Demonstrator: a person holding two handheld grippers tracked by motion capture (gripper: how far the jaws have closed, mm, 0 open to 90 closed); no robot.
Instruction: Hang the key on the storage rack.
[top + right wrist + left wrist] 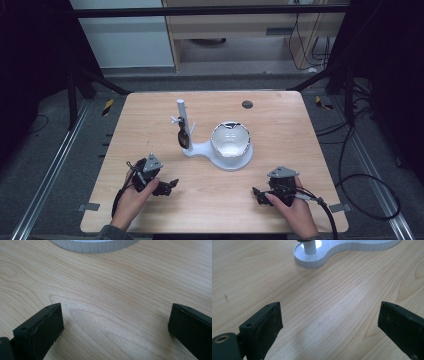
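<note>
Both sets of jaws stand wide apart, nothing between them — bare table [329,315] under each. Left gripper [167,187] rests low at the near left of the table, right gripper [261,196] at the near right, each held in a hand, cables trailing off toward the near edge.

Ahead of both, near the table's middle: a white stand [197,149] with an upright post [182,117] on its small lobe and a bowl [230,140] sitting on its wide round lobe. A dark thing [183,136] hangs off the post — too small to tell what it is. In the left gripper view the post foot [310,247] shows just ahead; in the right gripper view the ribbed edge of the stand's base [95,246].

Judgement: the bowl looks like glossy, thin, hard shell — probably light, stiff, slippery, maybe breakable. Best hold is across the rim wall, one jaw inside and one out, gentle squeeze. The stand is likely light plastic and may slide or tip, so the free gripper could steady its base.
</note>
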